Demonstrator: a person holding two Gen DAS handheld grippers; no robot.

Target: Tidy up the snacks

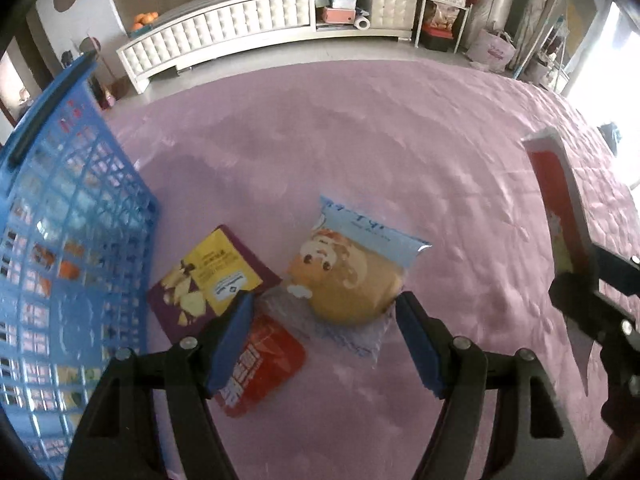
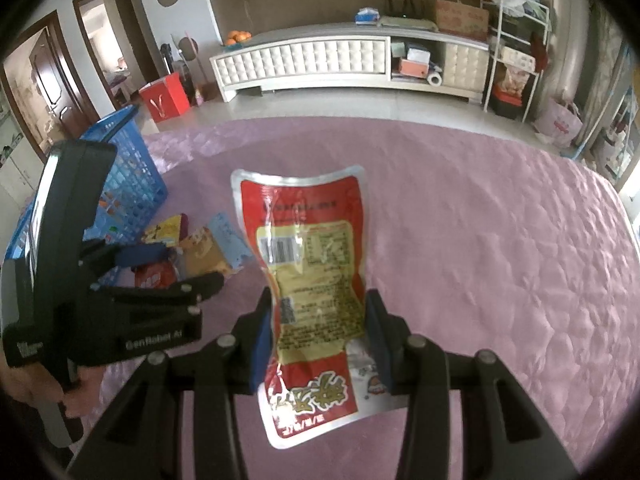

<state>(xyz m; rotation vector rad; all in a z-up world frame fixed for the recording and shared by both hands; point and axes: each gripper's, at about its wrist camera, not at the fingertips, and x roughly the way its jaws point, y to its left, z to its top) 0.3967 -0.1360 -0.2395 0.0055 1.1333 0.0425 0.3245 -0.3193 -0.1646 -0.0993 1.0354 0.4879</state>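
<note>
My left gripper (image 1: 325,309) is open, its blue pads either side of a clear and blue bread packet (image 1: 347,276) with a cartoon face, lying on the pink cloth. A purple and yellow packet (image 1: 208,280) and a small red packet (image 1: 260,364) lie beside it. A blue mesh basket (image 1: 68,240) holding several snacks stands at the left. My right gripper (image 2: 318,316) is shut on a red and yellow snack pouch (image 2: 308,276), held upright above the cloth; the pouch also shows in the left wrist view (image 1: 558,204).
The pink quilted cloth (image 2: 500,260) covers the surface. Beyond its far edge are a white TV cabinet (image 2: 320,64), a metal shelf rack (image 2: 516,48) and a red bag (image 2: 166,98) on the floor. The left gripper's body (image 2: 100,300) shows in the right wrist view.
</note>
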